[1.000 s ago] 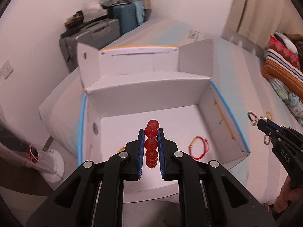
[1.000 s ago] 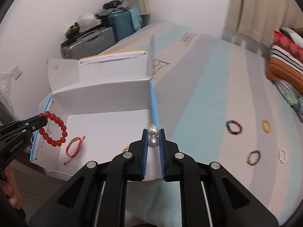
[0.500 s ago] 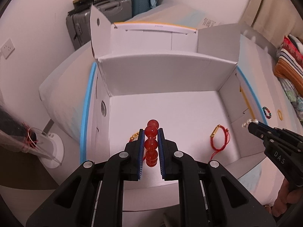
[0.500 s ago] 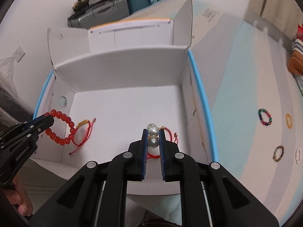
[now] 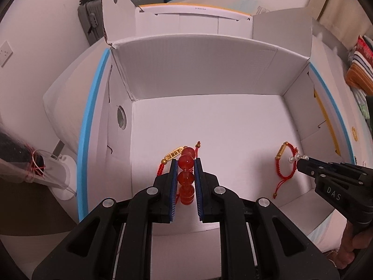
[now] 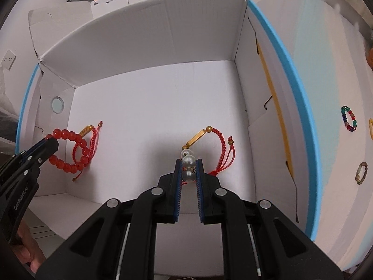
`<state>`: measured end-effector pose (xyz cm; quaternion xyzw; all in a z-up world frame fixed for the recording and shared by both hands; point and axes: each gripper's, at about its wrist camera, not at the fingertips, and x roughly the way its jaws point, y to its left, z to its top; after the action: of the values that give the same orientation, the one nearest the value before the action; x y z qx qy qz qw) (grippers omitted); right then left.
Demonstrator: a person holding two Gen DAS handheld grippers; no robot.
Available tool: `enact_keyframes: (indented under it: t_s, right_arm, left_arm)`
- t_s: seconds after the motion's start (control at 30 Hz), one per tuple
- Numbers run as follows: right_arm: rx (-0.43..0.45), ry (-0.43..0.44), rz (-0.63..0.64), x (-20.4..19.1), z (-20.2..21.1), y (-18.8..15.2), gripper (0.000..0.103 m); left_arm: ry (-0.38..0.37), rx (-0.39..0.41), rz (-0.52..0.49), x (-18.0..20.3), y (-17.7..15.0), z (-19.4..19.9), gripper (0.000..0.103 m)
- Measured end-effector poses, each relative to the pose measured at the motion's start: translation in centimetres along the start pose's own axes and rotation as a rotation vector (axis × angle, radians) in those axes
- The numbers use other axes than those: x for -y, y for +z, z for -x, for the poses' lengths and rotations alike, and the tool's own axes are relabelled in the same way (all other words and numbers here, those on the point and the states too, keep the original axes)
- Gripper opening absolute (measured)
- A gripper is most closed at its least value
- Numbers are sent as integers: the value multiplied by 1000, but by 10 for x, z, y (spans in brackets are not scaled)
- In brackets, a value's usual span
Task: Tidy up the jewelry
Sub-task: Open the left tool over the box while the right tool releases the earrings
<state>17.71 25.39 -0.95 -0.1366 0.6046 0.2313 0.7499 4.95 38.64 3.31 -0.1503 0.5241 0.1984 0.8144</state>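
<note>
Left wrist view: my left gripper [image 5: 185,163] points down into the open white box [image 5: 209,74], its jaws pinching the red bead bracelet [image 5: 185,161] between the blue pads. Beneath and just left of the beads, a red cord bracelet with a flat gold tag [image 5: 173,155] lies on the box floor. Further right, a second red cord bracelet with a gold tube [image 5: 285,161] lies near the right wall. My right gripper [image 5: 300,159] enters from the right edge, clamped on the pearl bracelet [image 5: 295,158], of which only a few pearls show here.

Right wrist view: my left gripper [image 6: 50,140] reaches in from the left, and the red bead bracelet [image 6: 70,150] hangs as a full loop over the tagged cord bracelet [image 6: 92,140]. At centre, my right gripper [image 6: 188,165] pinches the pearl bracelet [image 6: 188,161] just above the tube cord bracelet [image 6: 216,144]. Outside the box, on the striped bedding [image 6: 326,70], lie a multicoloured bead bracelet [image 6: 349,118], a yellow ring-shaped piece [image 6: 370,128] at the picture's edge, and a brownish bead bracelet [image 6: 361,172].
</note>
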Motion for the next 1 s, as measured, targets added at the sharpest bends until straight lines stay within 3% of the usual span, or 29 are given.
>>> enact_keyframes:
  t_s: [0.33, 0.47, 0.5, 0.73, 0.8, 0.87, 1.0]
  right_arm:
    - [-29, -2, -28, 4, -7, 1, 13]
    - [1, 2, -24, 4, 2, 2, 39]
    - [19, 0, -21, 4, 8, 1, 41]
    - [118, 17, -24, 10, 47, -5, 75]
    - [162, 13, -33, 18, 61, -5, 79]
    - [192, 1, -33, 22, 72, -7, 84]
    - [243, -5, -31, 28, 92, -14, 90]
  left_arm:
    - [34, 19, 9, 4, 6, 1, 14]
    - [36, 43, 10, 6, 8, 13, 16]
    - [37, 47, 8, 6, 9, 16, 17]
    - [53, 106, 23, 10, 7, 40, 49]
    - [50, 115, 27, 12, 6, 46, 51]
    - [56, 128, 27, 17, 5, 53, 66]
    - [59, 160, 21, 29, 2, 66, 77]
